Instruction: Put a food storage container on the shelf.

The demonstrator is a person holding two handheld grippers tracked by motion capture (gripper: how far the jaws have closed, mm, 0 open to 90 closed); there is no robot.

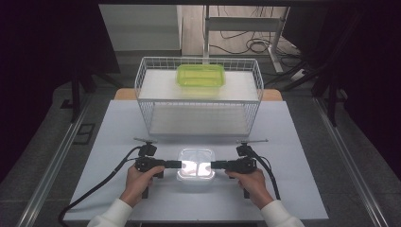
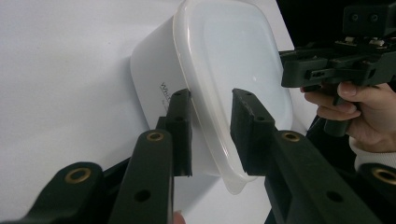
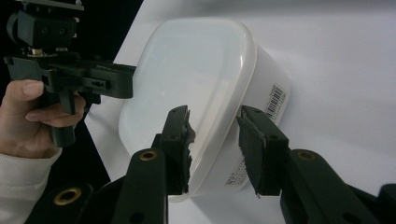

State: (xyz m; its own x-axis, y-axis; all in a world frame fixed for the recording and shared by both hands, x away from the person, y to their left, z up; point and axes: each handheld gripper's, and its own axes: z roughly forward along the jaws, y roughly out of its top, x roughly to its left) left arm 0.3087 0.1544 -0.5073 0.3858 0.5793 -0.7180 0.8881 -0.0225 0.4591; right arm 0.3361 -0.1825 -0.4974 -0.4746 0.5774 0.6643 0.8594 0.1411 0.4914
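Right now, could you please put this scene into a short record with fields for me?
Surface: white table
In hand: white lidded container, near the table's front edge
Left gripper: at the container's left side, jaws straddling the lid rim, a gap at one pad
Right gripper: at the container's right side, jaws straddling the rim, not pressing
Behind: white wire basket
In the basket: green lidded container, on the upper level
Person: a hand on each gripper, white sleeves

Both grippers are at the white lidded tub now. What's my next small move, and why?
Probably close both grippers onto the lid's rim before lifting. The left fingers and right fingers straddle opposite edges of the white tub, with a gap visible at one finger on each side.
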